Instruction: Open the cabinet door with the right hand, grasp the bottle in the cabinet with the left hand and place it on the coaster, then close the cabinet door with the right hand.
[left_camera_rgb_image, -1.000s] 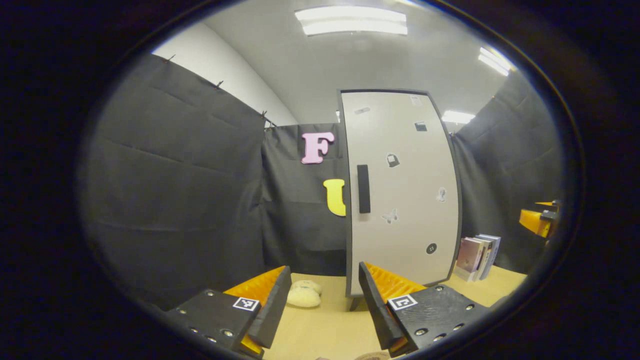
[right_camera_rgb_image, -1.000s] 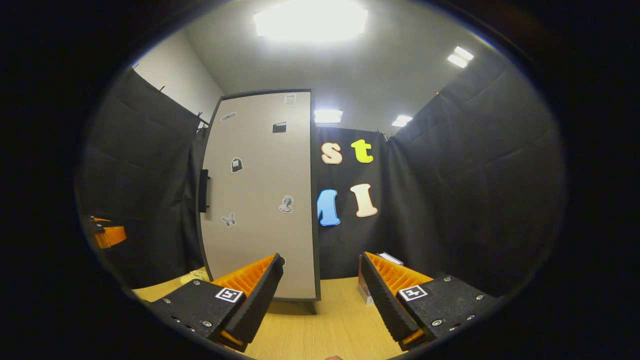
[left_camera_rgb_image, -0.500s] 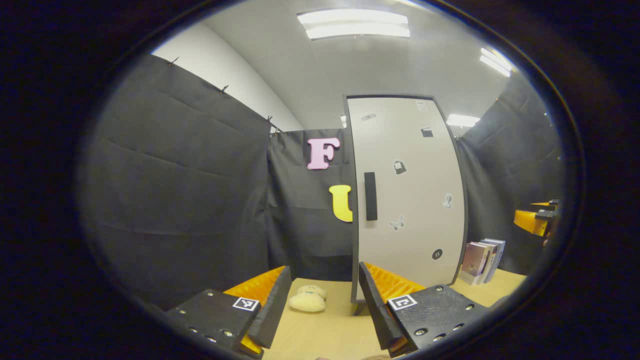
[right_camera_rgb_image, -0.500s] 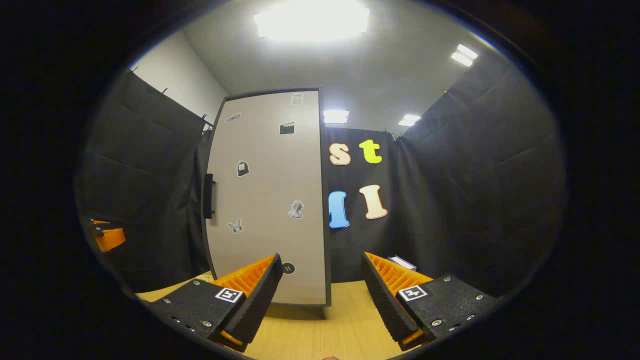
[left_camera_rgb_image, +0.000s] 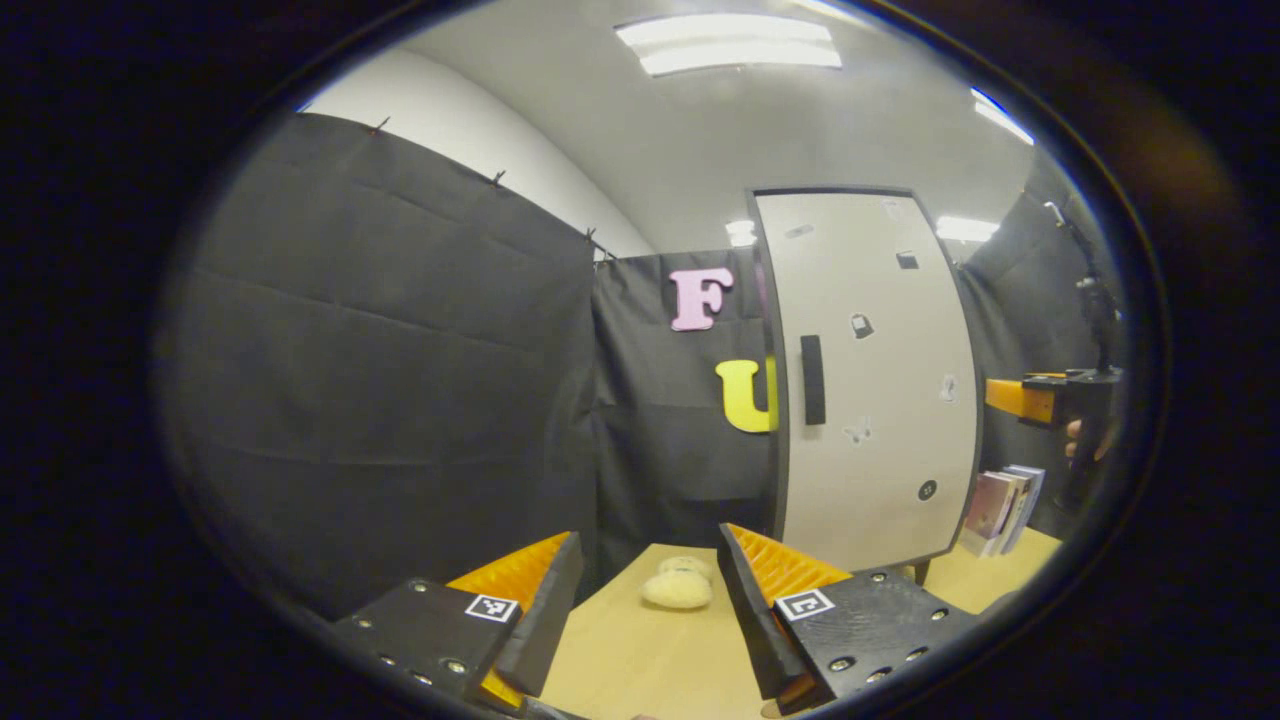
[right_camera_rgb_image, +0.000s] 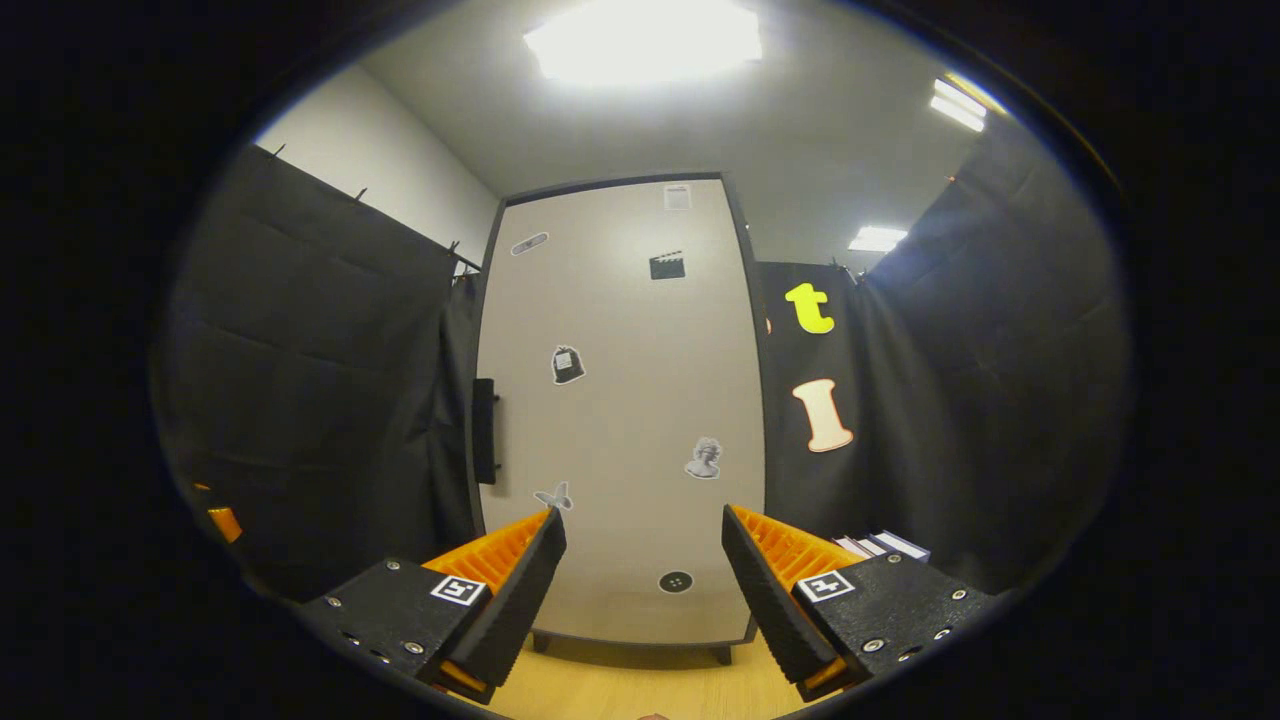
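A tall pale cabinet (left_camera_rgb_image: 880, 400) with a dark frame stands on the wooden table, its door shut over the inside. Small stickers dot the door (right_camera_rgb_image: 620, 400). The dark vertical handle (left_camera_rgb_image: 812, 380) sits at the door's left edge, and in the right gripper view the handle (right_camera_rgb_image: 484, 430) is left of centre. My right gripper (right_camera_rgb_image: 640, 590) is open, facing the door from close by, to the right of the handle. My left gripper (left_camera_rgb_image: 645, 610) is open over the table, left of the cabinet. The right gripper (left_camera_rgb_image: 1045, 398), held by a hand, shows at the far right, level with the handle.
A cream plush lump (left_camera_rgb_image: 678, 588) lies on the table (left_camera_rgb_image: 640, 660) left of the cabinet's foot. Several books (left_camera_rgb_image: 1000, 505) stand right of the cabinet; the books (right_camera_rgb_image: 885, 545) also sit behind my right finger. Black cloth walls close in on all sides.
The right gripper has moved closer to the door, which now looms larger and more central. The left gripper's view has swung left, so the cabinet sits farther right. Both grippers stay open.
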